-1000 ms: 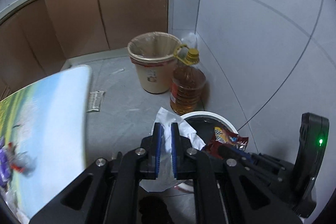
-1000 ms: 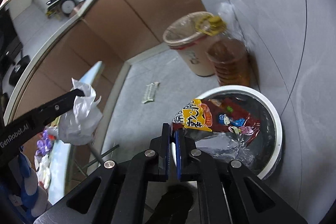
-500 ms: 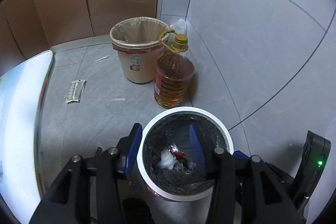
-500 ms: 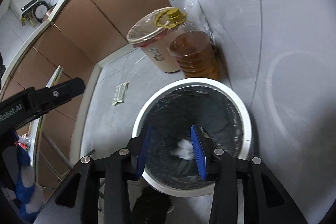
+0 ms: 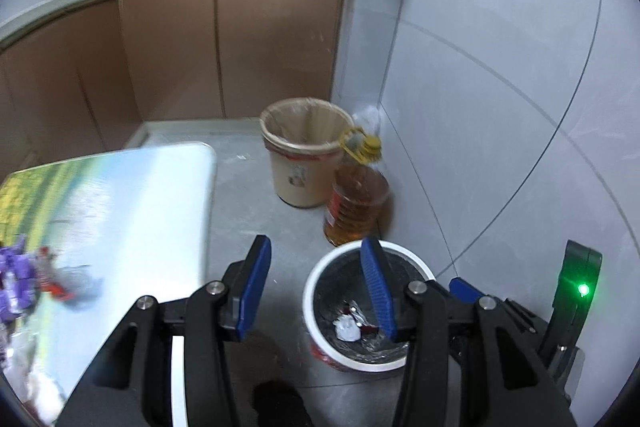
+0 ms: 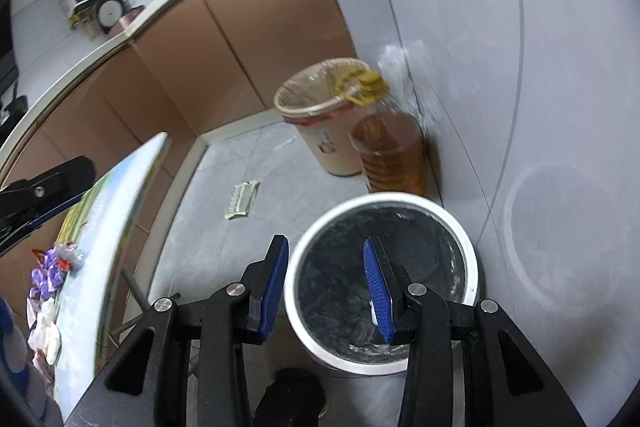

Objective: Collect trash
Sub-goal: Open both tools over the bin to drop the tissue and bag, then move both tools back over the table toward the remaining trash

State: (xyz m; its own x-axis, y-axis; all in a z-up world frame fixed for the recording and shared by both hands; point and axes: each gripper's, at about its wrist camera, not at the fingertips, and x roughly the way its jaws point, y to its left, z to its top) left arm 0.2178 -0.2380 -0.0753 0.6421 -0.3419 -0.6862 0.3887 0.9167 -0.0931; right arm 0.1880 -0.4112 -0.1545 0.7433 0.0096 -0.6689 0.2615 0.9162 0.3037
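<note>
Purple wrappers (image 5: 16,275) lie on the bench (image 5: 132,211) at left. The left hand-held gripper (image 5: 316,267) gapes wide and empty above the floor; right of it, the bin (image 5: 316,307) holds crumpled trash (image 5: 347,327). The right hand-held gripper (image 6: 326,267) hangs wide over that bin (image 6: 468,247).

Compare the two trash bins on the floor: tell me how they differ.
The white-rimmed bin has a black liner; the beige bin has a clear one. The white-rimmed bin sits near the claws, the beige bin farther off by the cabinets. Crumpled trash shows in the white-rimmed bin; none shows in the beige. Both are round and upright.
</note>
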